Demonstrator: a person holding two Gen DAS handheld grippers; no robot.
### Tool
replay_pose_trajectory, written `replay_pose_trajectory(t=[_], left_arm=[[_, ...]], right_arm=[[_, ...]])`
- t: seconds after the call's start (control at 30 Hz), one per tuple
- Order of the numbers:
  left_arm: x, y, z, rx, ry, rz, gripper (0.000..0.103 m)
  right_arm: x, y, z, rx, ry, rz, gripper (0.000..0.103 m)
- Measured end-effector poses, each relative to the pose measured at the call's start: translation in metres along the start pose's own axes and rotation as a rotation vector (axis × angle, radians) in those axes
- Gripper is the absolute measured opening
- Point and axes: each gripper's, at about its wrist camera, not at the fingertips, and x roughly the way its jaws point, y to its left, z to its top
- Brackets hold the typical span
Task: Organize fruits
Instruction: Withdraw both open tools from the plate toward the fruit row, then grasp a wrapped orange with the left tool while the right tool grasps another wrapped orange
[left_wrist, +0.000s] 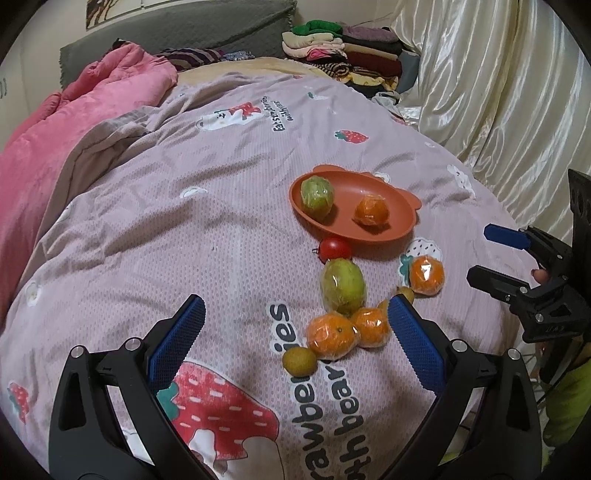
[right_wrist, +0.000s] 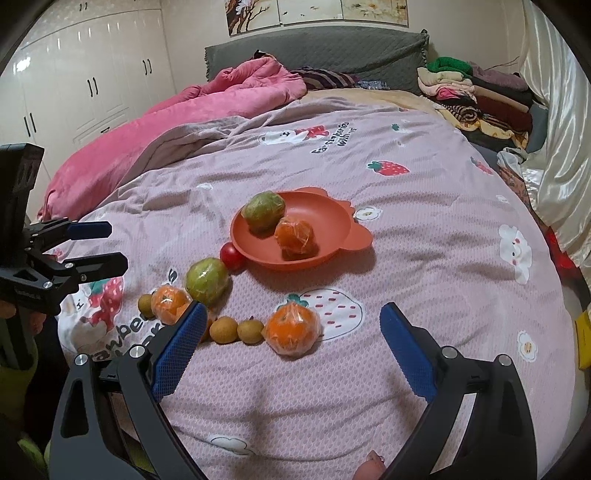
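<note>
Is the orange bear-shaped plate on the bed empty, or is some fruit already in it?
Not empty. The orange bear-shaped plastic plate holds two wrapped fruits: a green one and an orange one. The rest lies on the bedcover.

We see both views under warm, fairly even indoor light, bright enough to read colours, with no single strong source in frame. Shadows are soft: the orange plate throws a faint dark rim onto the bedspread on its near side, and a vague shadow lies between the near fingers. Glare streaks the satin curtain and the glossy wardrobe doors, and small highlights glint on the plastic-wrapped fruit. The fisheye bends the bed into a dome and darkens the corners to black. Detail looks slightly soft and grainy, most of all toward the edges.
</note>
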Motion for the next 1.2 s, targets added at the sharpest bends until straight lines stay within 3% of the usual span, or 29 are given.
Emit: replay_pose_trajectory(t=[0.43, 1.0, 1.2], left_arm=[[-0.003, -0.01, -0.02, 0.048, 0.026, 0.011, 0.093], [0.021, -0.031, -0.037, 0.199, 0.119, -0.055, 0.093], [0.04, -0.033, -0.033, 0.256, 0.177, -0.066, 0.084]], right_arm=[[-0.007, 0.006, -0.008, -0.006, 0.01, -0.001, 0.094], [0.003, -0.003, -0.021, 0.021, 0.052, -0.004, 0.094], [0.018, -0.012, -0.024, 0.051, 0.08, -0.011, 0.094]])
